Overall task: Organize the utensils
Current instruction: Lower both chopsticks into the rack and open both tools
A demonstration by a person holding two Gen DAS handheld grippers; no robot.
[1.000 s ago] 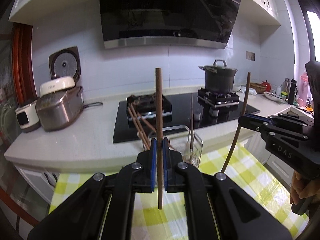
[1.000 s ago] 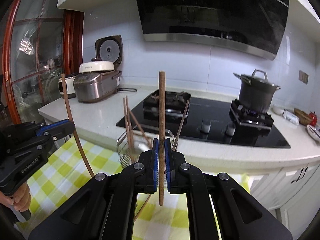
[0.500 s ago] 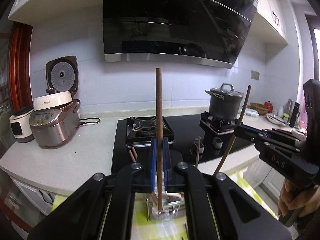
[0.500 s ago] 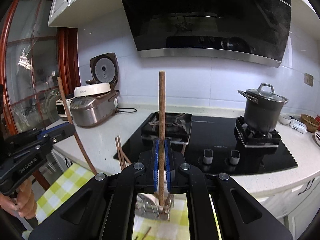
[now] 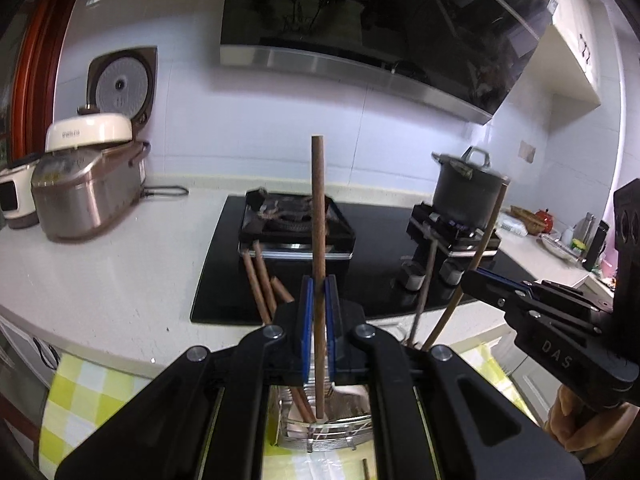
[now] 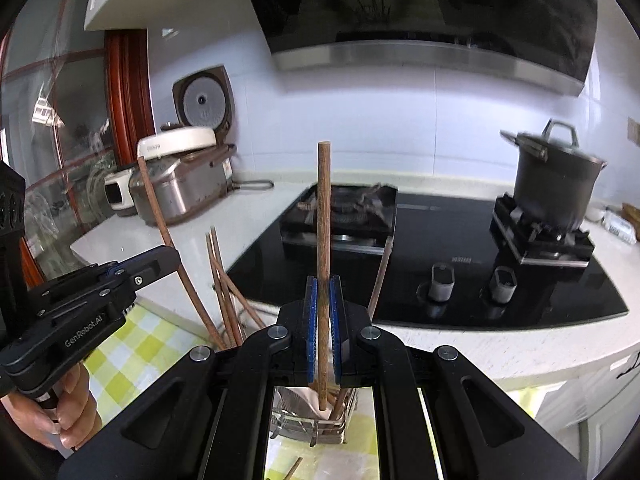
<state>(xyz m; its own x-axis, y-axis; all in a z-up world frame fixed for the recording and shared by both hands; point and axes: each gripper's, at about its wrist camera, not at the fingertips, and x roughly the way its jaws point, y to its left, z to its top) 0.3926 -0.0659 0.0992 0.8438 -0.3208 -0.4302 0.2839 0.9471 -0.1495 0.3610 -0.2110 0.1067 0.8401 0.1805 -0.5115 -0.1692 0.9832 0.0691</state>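
Left gripper (image 5: 319, 312) is clamped on 1 brown chopstick (image 5: 319, 240), held upright between the blue pads, lower tip inside the wire utensil holder (image 5: 320, 436) directly below. Right gripper (image 6: 324, 316) is likewise clamped on its own chopstick (image 6: 324, 240), also upright, tip down at the holder (image 6: 316, 424) mouth. Each gripper shows in the other's view: right one (image 5: 532, 312) at the right edge, its stick leaning into the holder; left one (image 6: 100, 292) at the left edge, same story. Several chopsticks already in the holder (image 5: 262, 280), leaning left; 1 thinner one (image 5: 426, 280) leaning right. 1 loose chopstick (image 6: 294, 468) lies on the yellow checked cloth (image 6: 132, 344) in front of the holder. Behind: black hob (image 6: 460, 256), lidded pot (image 6: 556, 176) on the right burner, rice cooker (image 5: 88, 184) on the counter
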